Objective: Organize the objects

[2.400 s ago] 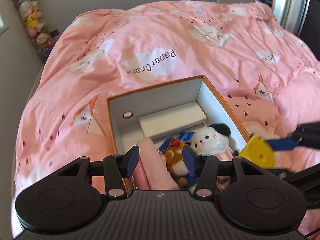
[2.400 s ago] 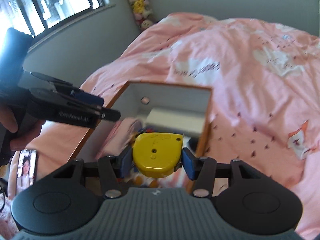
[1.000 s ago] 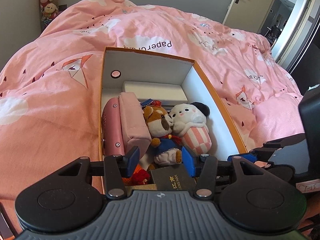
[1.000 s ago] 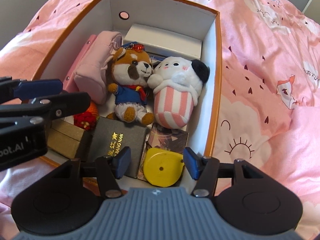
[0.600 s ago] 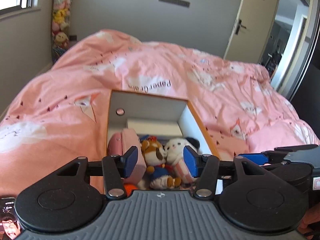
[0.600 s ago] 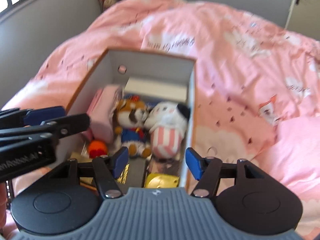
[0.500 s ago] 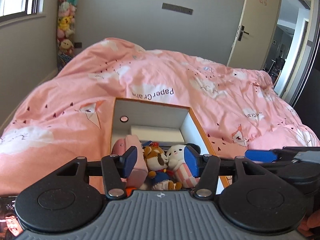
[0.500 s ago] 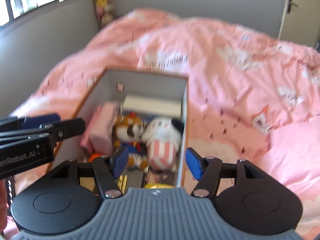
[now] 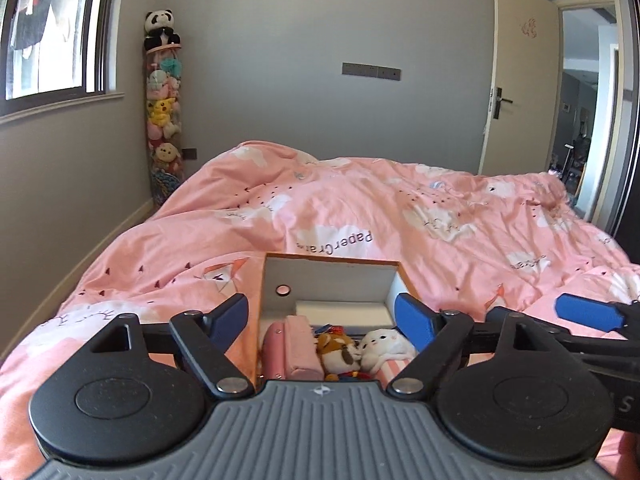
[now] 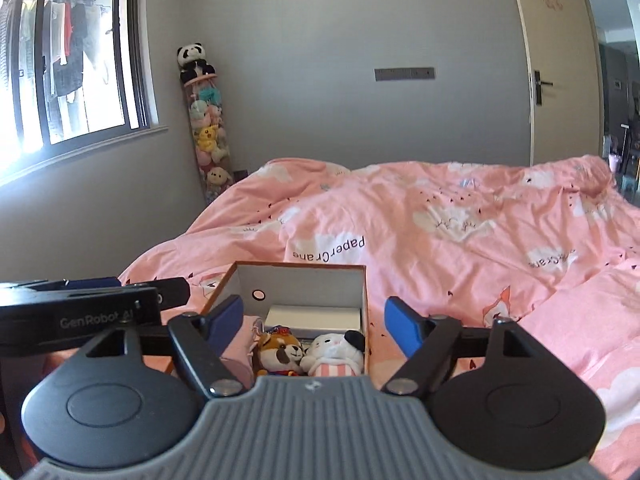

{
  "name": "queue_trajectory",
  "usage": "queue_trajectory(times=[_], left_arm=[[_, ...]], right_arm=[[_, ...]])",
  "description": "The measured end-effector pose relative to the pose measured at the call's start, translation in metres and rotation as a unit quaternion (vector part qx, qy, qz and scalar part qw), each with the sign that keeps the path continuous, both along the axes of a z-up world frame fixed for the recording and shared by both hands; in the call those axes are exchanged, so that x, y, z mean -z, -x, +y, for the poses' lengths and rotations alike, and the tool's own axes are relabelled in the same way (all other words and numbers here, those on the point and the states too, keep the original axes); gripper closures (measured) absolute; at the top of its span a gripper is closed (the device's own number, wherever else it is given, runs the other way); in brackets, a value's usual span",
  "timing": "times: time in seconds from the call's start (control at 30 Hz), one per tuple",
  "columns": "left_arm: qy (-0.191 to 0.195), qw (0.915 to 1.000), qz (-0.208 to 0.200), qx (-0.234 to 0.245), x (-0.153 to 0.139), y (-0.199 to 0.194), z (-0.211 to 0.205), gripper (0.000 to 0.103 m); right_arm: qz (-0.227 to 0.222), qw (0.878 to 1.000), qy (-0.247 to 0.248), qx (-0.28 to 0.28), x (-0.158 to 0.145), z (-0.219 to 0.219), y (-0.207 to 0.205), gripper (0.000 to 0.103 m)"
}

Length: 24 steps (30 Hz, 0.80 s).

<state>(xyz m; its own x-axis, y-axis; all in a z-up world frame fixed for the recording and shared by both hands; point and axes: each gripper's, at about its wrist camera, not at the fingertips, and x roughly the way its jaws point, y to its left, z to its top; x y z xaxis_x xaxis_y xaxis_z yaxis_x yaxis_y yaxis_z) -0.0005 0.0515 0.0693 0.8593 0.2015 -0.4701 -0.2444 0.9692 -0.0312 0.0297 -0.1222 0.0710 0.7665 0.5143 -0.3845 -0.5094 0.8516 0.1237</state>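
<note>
**Blue-padded jaws spread wide above the packed box**

Blue pads are standing far apart on the left gripper (image 9: 325, 316), with nothing between them; its jaws have just been opening. The right gripper (image 10: 314, 320) is also gaping and gripping nothing, its jaws likewise just having been opening. Both are hanging clear above the near end of the box (image 10: 304, 286), touching none of its contents.

An orange-edged cardboard box with white inner walls and a round finger hole in its far wall is sitting on the pink quilt (image 10: 460, 232), a soft, rumpled cover printed with white clouds. Inside, a white rectangular carton (image 10: 314, 317) is lying against the far wall. Nearer, a brown plush fox (image 10: 280, 350) and a white plush in a pink-striped cup (image 10: 334, 356) are leaning together, and a padded pink pouch (image 9: 301, 346) is standing along the left wall

A tall clear tube of plush toys (image 10: 208, 132), topped by a panda, is standing in the far left corner
</note>
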Motion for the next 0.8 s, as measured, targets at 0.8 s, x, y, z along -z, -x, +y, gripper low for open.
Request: queue_trajectory(times=[0.8], left_arm=[[0.046,0.9791,0.198,-0.013,0.083,-0.015,0.016,0.006]], right_arm=[[0.172,0.98,0.104,-0.008,0.076,0.019,-0.038,0.011]])
